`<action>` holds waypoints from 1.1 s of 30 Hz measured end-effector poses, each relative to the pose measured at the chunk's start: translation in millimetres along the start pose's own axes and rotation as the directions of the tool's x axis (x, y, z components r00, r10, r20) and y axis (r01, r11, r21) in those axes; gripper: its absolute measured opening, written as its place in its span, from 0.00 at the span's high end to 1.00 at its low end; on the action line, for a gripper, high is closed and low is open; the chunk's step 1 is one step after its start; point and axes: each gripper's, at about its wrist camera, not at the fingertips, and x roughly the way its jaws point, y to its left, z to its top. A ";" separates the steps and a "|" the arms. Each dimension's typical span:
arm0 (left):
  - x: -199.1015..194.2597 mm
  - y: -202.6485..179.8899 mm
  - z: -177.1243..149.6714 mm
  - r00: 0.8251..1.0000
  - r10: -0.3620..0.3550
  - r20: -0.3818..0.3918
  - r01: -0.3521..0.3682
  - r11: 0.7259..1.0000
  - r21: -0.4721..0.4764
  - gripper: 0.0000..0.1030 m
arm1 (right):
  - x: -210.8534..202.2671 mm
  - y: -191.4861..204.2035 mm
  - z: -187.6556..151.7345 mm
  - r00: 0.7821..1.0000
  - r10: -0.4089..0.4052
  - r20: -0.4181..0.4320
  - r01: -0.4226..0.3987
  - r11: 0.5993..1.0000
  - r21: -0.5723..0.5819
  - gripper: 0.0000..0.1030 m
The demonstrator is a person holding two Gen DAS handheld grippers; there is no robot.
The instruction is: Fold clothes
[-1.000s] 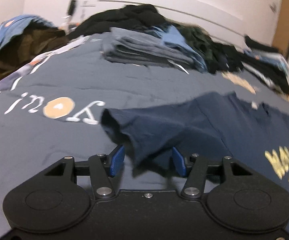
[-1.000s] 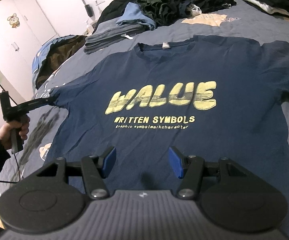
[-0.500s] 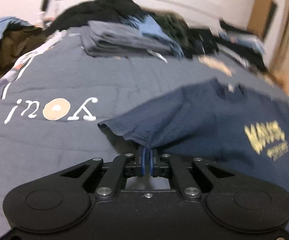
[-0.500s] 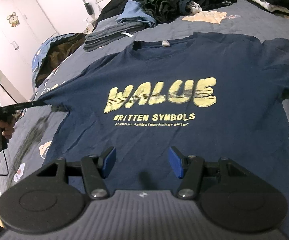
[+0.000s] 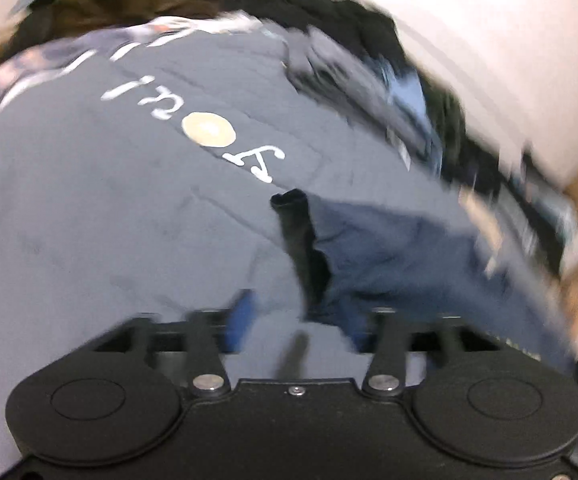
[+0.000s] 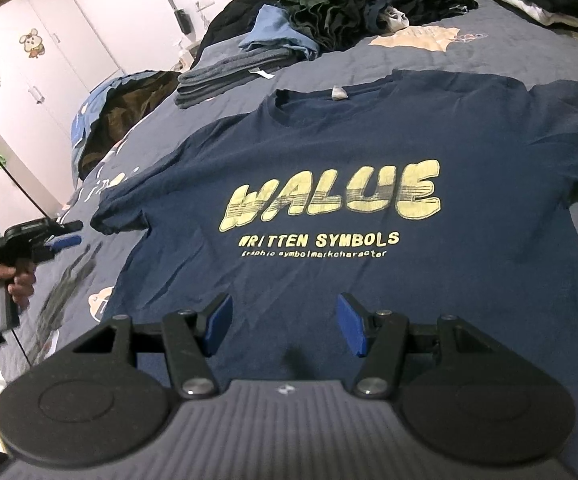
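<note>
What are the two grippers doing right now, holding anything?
Left gripper: open, jaws just opened, sleeve of the navy T-shirt released, holding nothing.
Right gripper: open over the shirt's lower part, holding nothing.

The navy T-shirt (image 6: 369, 152) carries a large yellow word, "WALUE", with "WRITTEN SYMBOLS" beneath it and a smaller line that seems to read "Graphic symbolmarkcharacter". White lettering on the grey-blue bedspread (image 5: 89, 208), upside down, is not legible.

Bed w/ gray quilt (image 6: 489, 56): navy tee (image 6: 369, 152) flat, folded stack (image 6: 229, 74), clothes heap (image 6: 349, 8).
</note>
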 end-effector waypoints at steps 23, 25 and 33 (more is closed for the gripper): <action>38.4 -24.6 -31.3 0.989 0.136 0.063 -0.091 0.879 -0.468 0.78 | -5.2 -1.1 2.0 1.000 0.011 0.006 -0.011 1.000 0.014 0.44; 44.3 -23.8 -38.5 0.988 0.141 0.056 -0.098 0.875 -0.475 0.67 | -5.5 2.1 1.4 1.000 0.017 0.004 -0.017 1.000 0.003 0.44; 52.9 -20.7 -42.3 0.981 0.140 0.134 -0.061 0.880 -0.471 0.68 | -3.2 5.4 -2.5 1.000 0.017 -0.003 -0.017 1.000 -0.005 0.44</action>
